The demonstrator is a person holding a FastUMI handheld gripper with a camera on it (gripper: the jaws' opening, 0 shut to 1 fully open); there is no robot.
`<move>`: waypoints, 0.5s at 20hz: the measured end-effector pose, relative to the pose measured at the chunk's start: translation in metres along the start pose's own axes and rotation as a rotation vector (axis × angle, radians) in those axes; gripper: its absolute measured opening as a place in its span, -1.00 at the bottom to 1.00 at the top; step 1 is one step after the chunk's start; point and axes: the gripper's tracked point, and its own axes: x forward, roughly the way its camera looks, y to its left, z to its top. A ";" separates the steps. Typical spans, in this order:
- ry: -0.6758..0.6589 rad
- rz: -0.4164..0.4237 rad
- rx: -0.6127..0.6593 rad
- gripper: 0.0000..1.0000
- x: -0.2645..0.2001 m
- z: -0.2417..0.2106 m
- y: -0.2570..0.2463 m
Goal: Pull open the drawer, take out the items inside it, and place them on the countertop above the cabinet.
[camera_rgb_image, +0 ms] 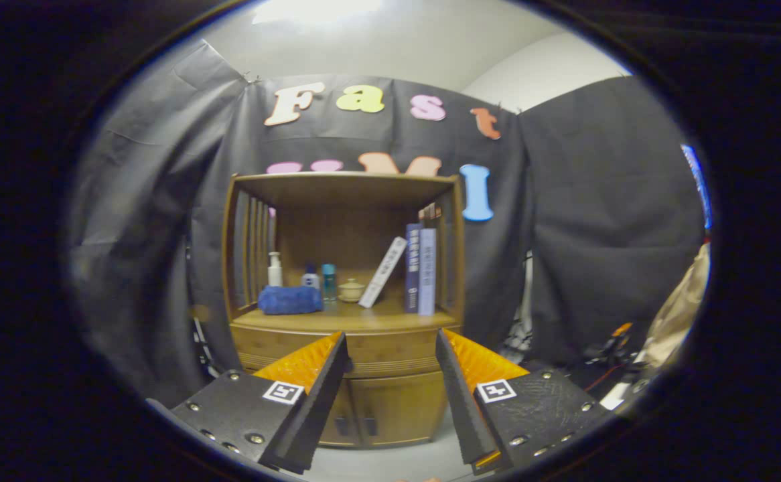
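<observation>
A wooden cabinet (343,314) stands some way ahead of me against the black cloth wall. Its drawer (390,351) is closed, just under the countertop (377,320), and shows between my fingertips. My gripper (390,351) is open, with nothing between the fingers, and well short of the cabinet. On the countertop sit a rolled blue towel (290,300), a white pump bottle (274,269), two small blue bottles (320,279), a small lidded pot (351,290), a leaning white book (383,272) and upright blue books (420,269).
Below the drawer are two closed cabinet doors (380,412). A slatted side panel (251,249) and a top board (343,182) frame the shelf space. Cables and gear (615,348) lie on the floor to the right of the cabinet.
</observation>
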 end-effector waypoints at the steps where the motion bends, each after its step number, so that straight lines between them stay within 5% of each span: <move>1: 0.027 0.009 -0.006 0.58 0.016 -0.016 0.008; 10: 0.353 0.079 -0.011 0.59 0.165 -0.160 0.049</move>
